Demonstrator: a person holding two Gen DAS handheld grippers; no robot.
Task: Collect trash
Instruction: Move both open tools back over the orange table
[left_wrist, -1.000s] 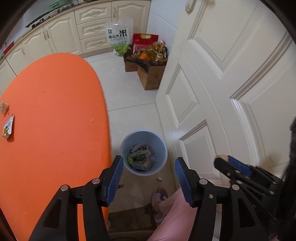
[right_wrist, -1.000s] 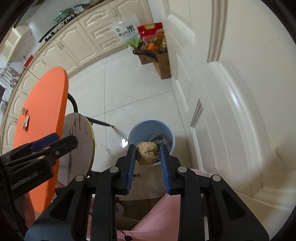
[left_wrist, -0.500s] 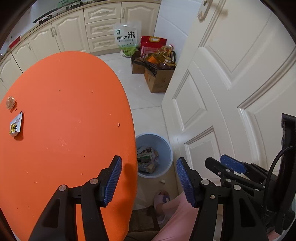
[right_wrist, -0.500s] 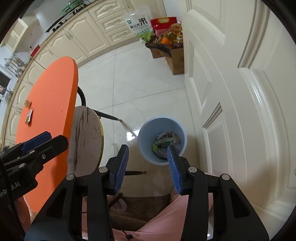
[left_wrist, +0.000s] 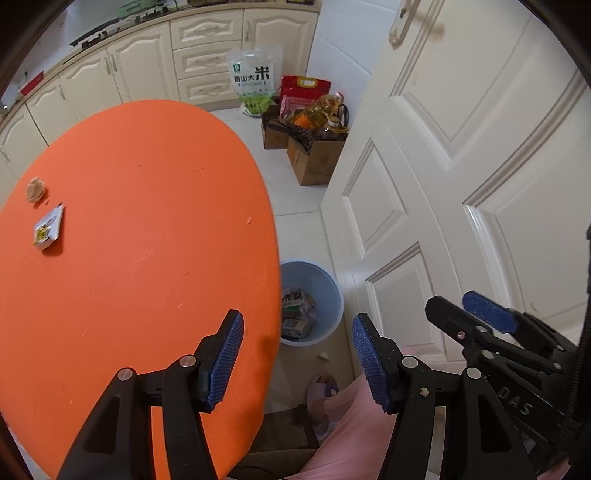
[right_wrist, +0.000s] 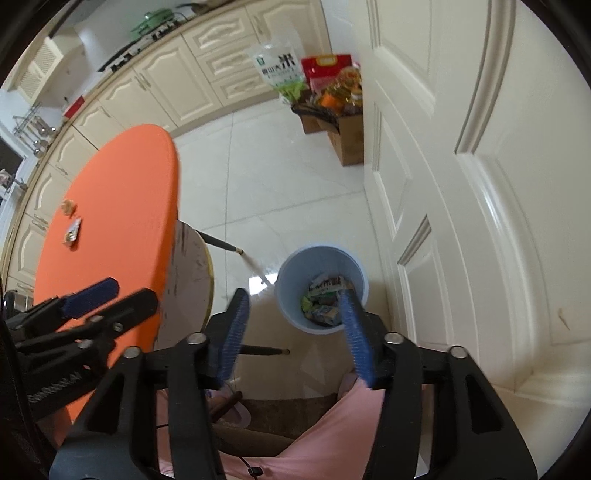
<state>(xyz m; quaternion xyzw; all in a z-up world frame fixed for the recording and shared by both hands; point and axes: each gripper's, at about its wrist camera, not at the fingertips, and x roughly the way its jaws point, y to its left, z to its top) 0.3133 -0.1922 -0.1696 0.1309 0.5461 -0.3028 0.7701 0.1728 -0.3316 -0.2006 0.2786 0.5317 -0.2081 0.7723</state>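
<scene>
Both of your tools are empty: the left gripper (left_wrist: 297, 354) has its jaws spread wide above the near edge of the round orange worktop (left_wrist: 140, 258), and the right gripper (right_wrist: 291, 332) has its jaws equally wide above the floor, in line with the round pale-blue plastic waste bin (right_wrist: 286, 291) at lower centre of the right view.

Two pieces of trash remain at the left edge of the left view, well apart from both tools: a flat white-and-yellow wrapper (left_wrist: 48, 229) and, just beyond it, a small brownish crumpled scrap (left_wrist: 36, 189).

Risks, in my judgement:
- The wrapper lies flat; your jaws may slide over it or push it along.
- The scrap looks light and could be knocked off the far edge.
- A small pale fragment (left_wrist: 324, 356) lies on the floor beside the bin and is easily overlooked.
</scene>
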